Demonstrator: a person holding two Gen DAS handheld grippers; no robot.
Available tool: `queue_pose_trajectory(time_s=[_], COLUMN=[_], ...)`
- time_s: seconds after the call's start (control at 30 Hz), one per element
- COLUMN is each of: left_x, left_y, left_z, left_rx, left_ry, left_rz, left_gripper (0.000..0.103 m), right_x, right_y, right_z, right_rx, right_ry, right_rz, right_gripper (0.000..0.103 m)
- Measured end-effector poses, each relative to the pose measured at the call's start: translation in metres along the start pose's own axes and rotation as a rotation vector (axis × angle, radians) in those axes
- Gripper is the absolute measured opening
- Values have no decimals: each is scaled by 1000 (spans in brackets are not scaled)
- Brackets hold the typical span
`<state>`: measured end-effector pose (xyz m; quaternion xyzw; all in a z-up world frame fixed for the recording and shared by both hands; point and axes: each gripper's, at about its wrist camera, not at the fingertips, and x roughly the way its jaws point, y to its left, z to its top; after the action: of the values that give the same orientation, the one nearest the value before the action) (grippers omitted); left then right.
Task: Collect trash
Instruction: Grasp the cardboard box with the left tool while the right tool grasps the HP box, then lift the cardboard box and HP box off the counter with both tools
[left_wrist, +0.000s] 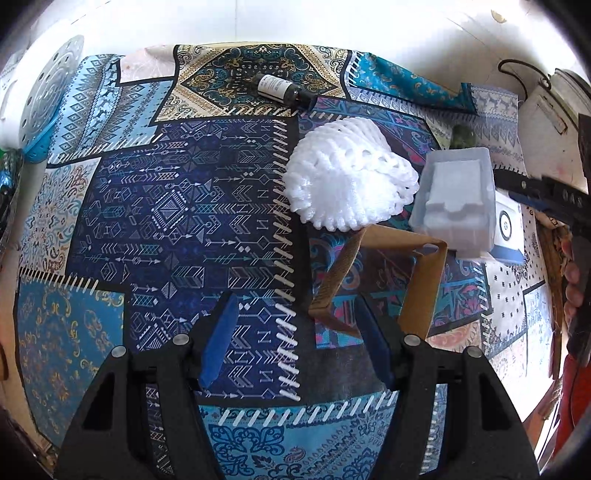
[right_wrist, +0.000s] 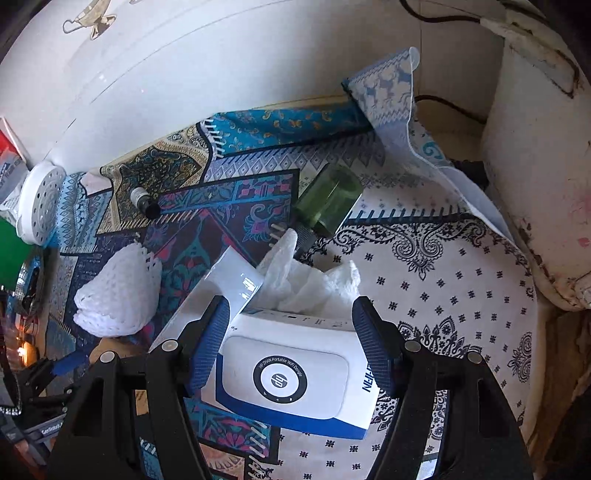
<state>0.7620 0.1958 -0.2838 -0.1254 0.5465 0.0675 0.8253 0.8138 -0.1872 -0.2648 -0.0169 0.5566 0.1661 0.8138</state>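
White HP box (right_wrist: 288, 373) between spread right jaws, untouched, brown cardboard strip (left_wrist: 384, 277) beyond spread left jaws

Left wrist view: mounted above and behind the left gripper (left_wrist: 295, 332), looking steeply down along its two blue-padded fingers (left_wrist: 218, 343), which fill the lower centre of the frame. Close to the patchwork-print blue tablecloth (left_wrist: 147, 206), with the wall along the top edge.

Right wrist view: same mounting on the right gripper (right_wrist: 290, 343), also tilted steeply down, nearer still to the surface, directly over a white and blue printed cardboard box (right_wrist: 284, 380) at lower centre.

Shared between views: white foam mesh netting (left_wrist: 347, 177) (right_wrist: 118, 295), dark glass bottle with white label (left_wrist: 284, 90) (right_wrist: 144, 201), white perforated round disc (left_wrist: 51, 96) (right_wrist: 42, 203), and the same box (left_wrist: 508, 225). Each gripper visible at the other view's side edge (left_wrist: 546, 195) (right_wrist: 48, 373).
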Motion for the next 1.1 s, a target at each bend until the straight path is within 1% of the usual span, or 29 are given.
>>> queue_pose_trajectory(time_s=[0.13,0.2,0.37,0.43,0.47,0.53,0.6,0.63,0.7,0.77,0.83,1.0,1.1], left_x=[8,11,18,21,22,22,21,20,19,16,13,3,-2], left_y=[-3,-4,-2,-1,-1,-1,-1,-2,-1,-1,0,-1,0], left_z=[2,4,3,3,3,2,1,1,0,-2,-4,-8,-11], left_rx=[4,-2,-28,-35,-36,-42,-43,-44,-41,-41,-44,-39,-40], left_ry=[8,15,28,34,37,35,29,27,25,20,18,4,1], left_rz=[9,9,2,0,0,-2,-1,-2,-5,2,-2,-7,-6], left_gripper=[58,52,43,37,32,28,20,19,10,10,9,8,8], right_x=[3,-1,-11,-10,-9,-8,-7,-6,-3,1,4,7,14], right_y=[2,7,17,24,28,37,44,48,56,64,69,81,88], right_z=[-20,-34,-69,-81,-84,-90,-93,-93,-94,-95,-94,-95,-97], right_rx=[-44,-64,-74,-89,-99,-114,-118,-116,-118,-121,-114,-118,-141], right_ry=[61,83,123,146,153,165,169,172,172,175,174,156,177], right_rz=[-7,-4,53,57,55,53,42,39,34,23,18,-21,-37], right_gripper=[65,65,65,66,66,66,66,67,69,69,73,76,76])
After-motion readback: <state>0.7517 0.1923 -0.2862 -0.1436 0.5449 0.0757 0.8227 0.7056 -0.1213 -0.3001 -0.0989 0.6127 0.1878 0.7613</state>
